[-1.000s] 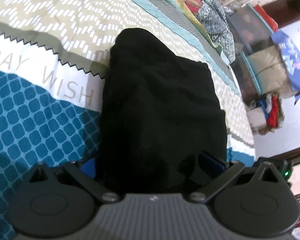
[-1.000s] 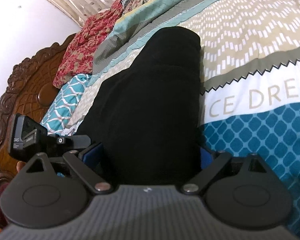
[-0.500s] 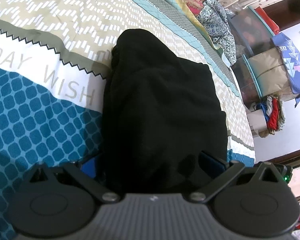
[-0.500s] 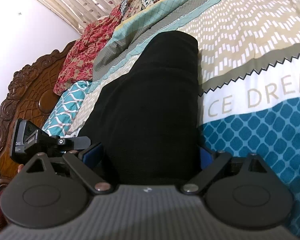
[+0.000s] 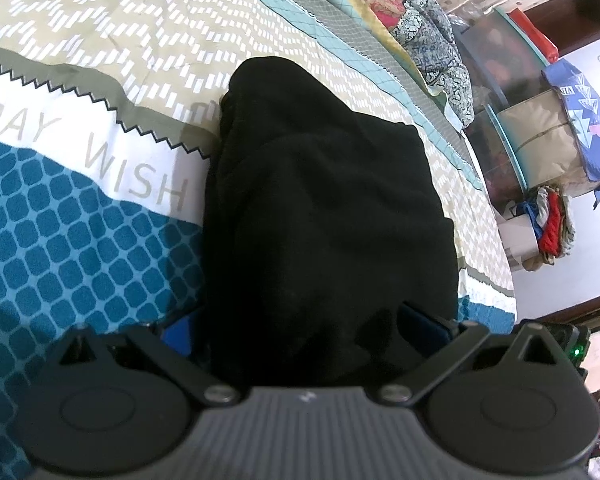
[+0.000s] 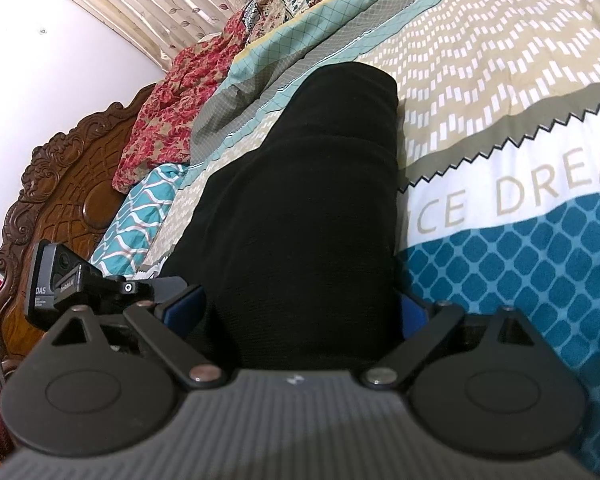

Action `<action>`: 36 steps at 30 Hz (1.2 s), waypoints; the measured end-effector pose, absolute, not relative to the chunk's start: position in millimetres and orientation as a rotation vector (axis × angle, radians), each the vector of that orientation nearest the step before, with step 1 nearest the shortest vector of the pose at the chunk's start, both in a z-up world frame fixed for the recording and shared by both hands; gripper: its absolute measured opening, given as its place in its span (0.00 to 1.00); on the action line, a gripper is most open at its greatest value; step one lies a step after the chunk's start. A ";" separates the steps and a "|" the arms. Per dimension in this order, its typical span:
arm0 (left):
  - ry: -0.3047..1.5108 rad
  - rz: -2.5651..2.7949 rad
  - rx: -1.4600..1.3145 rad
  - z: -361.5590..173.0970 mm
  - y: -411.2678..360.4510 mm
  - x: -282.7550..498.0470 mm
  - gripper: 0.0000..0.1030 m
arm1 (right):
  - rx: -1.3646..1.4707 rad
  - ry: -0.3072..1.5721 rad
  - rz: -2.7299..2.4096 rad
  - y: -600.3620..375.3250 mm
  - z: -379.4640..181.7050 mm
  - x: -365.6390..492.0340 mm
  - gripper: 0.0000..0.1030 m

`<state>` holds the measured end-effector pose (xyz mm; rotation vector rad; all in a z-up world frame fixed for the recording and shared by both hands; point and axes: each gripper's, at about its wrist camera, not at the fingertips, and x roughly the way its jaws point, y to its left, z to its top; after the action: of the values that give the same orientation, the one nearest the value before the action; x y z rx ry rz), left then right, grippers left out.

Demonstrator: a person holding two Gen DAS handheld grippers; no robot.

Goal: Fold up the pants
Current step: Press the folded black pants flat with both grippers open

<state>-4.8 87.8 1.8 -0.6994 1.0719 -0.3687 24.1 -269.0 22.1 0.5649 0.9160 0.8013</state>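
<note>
Nearest each camera, black pants [image 5: 324, 216] fill the gap between the fingers of the left gripper [image 5: 304, 328] and the right gripper [image 6: 300, 308]. The fingertips are buried in cloth, so I cannot tell whether either is clenched. The pants look soft, floppy and light, likely to sag and slip unless taken by the thick near edge at both corners. Beyond, they lie lengthwise on a patterned bedspread [image 5: 80, 208], tapering toward heaped pillows [image 6: 172, 120]

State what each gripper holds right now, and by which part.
The black fabric pants fill the gap between both grippers' jaws at their near end, lying on the patterned bedspread. Whether the jaws actually clamp them cannot be told.
</note>
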 end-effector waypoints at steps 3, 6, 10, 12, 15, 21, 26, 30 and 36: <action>1.072 -0.366 -0.688 2.4 86.1 -5.2 1.00 | 0.566 0.918 0.802 -269.4 22.0 24.3 0.95; 1.072 -0.366 -0.697 2.3 86.0 -5.0 1.00 | 0.569 0.920 0.802 -269.8 22.9 23.9 0.95; 1.072 -0.365 -0.700 2.2 85.2 -5.0 1.00 | 0.572 0.921 0.802 -269.7 23.8 24.2 0.95; 1.071 -0.365 -0.697 1.8 85.8 -4.9 1.00 | 0.573 0.922 0.800 -269.8 24.0 24.3 0.95; 1.071 -0.373 -0.709 0.9 88.7 -4.9 1.00 | 0.587 0.925 0.788 -270.7 24.1 24.7 0.94; 1.079 -0.384 -0.822 -3.2 107.7 -2.1 1.00 | 0.607 0.941 0.758 -274.2 25.3 25.7 0.86; 1.080 -0.356 -0.881 -6.4 112.1 5.5 1.00 | 0.665 0.939 0.719 -285.3 24.8 27.9 0.76; 1.064 -0.357 -0.802 -3.6 93.4 6.0 0.98 | 0.661 0.977 0.714 -274.0 22.9 34.2 0.62; 1.046 -0.298 -0.659 26.7 73.6 0.5 0.50 | 0.626 0.942 0.748 -267.9 48.5 27.5 0.42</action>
<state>0.5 73.6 26.7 -0.6588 1.0464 -0.2983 27.5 -267.9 48.5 0.6260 0.9419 0.7480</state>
